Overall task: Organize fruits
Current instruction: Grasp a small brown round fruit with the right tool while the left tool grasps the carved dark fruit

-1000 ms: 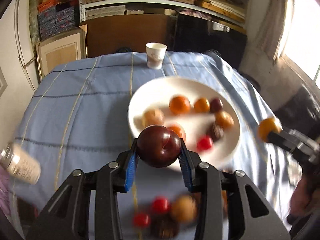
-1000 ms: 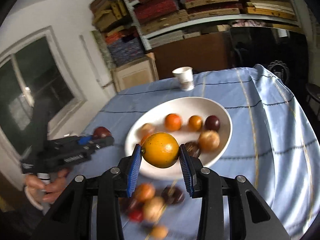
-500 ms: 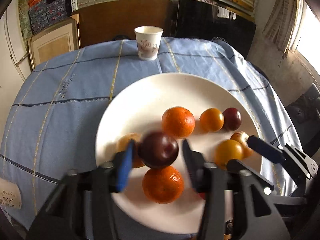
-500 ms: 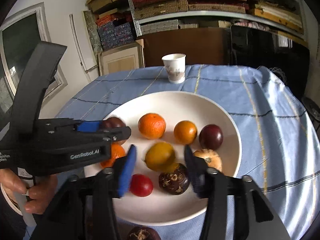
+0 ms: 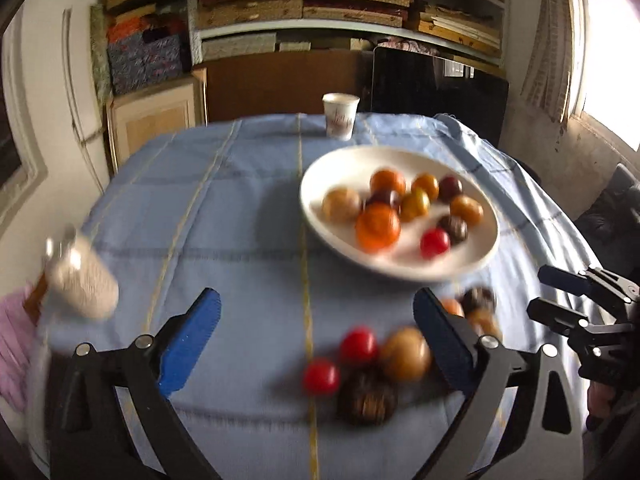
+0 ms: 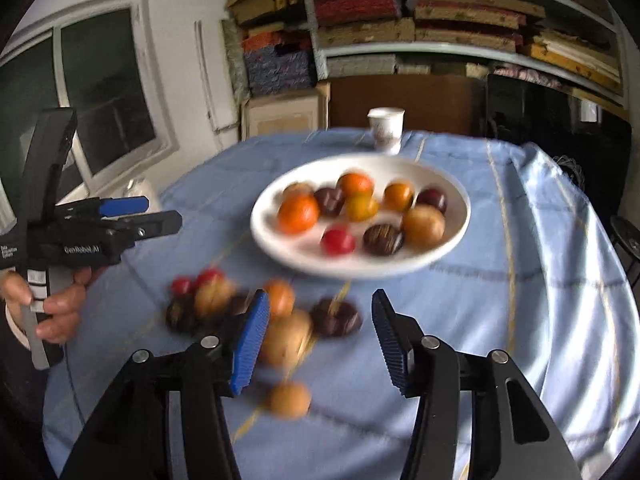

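Note:
A white plate (image 5: 344, 168) (image 6: 440, 184) on the blue tablecloth holds several fruits: oranges, dark plums, a red tomato. Loose fruits (image 5: 406, 354) (image 6: 286, 338) lie in a blurred cluster on the cloth in front of the plate, among them red tomatoes (image 5: 358, 346) and a dark passion fruit (image 5: 366, 398). My left gripper (image 5: 316, 340) hovers over this cluster, its jaws opening wide, and grips nothing. My right gripper (image 6: 320, 340) stands open above the same cluster and holds nothing. Each gripper shows in the other's view: right gripper (image 5: 538, 294), left gripper (image 6: 164, 212).
A paper cup (image 5: 340, 116) (image 6: 386, 128) stands at the table's far edge. A white bottle (image 5: 82, 284) sits at the left edge by a pink cloth (image 5: 12, 352). Shelves, boxes and a dark screen stand behind the table. A hand (image 6: 60, 308) holds the left gripper.
The left gripper let go of the dark plum and the right let go of the yellow-orange fruit over the plate. Both jaws opened and both grippers drew back toward the loose fruits.

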### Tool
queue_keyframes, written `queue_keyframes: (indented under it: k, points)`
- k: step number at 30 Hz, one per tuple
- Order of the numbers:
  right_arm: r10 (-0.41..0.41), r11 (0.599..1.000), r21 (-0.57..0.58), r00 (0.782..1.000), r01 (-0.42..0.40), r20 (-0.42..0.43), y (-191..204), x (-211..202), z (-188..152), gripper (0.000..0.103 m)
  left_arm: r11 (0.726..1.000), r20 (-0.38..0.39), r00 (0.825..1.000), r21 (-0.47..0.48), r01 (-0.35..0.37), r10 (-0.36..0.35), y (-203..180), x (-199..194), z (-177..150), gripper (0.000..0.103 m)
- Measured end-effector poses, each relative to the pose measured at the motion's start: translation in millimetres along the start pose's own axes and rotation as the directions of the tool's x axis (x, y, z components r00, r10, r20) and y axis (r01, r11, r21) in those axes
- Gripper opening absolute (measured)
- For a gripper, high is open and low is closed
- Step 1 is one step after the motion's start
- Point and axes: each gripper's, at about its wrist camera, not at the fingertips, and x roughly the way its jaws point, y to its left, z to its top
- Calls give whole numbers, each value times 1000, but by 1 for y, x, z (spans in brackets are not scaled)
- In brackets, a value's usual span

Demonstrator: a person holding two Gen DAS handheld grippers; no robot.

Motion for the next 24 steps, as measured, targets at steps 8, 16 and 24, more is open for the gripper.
queue_keyframes:
  k: [8,16,24]
  points:
    - [11,998,-59,991,-19,-135,21,11,-28,53,996,-24,998,-72,56,-58,19,-10,-44,95]
    - [35,997,-59,983,-47,-178,26,17,-34,44,998,-21,998,-20,60,-60,10,-12,-51,95]
    - [32,997,-58,981,-44,-192,26,19,-36,43,999,-28,998,3,50,-50,5,-10,-52,95]
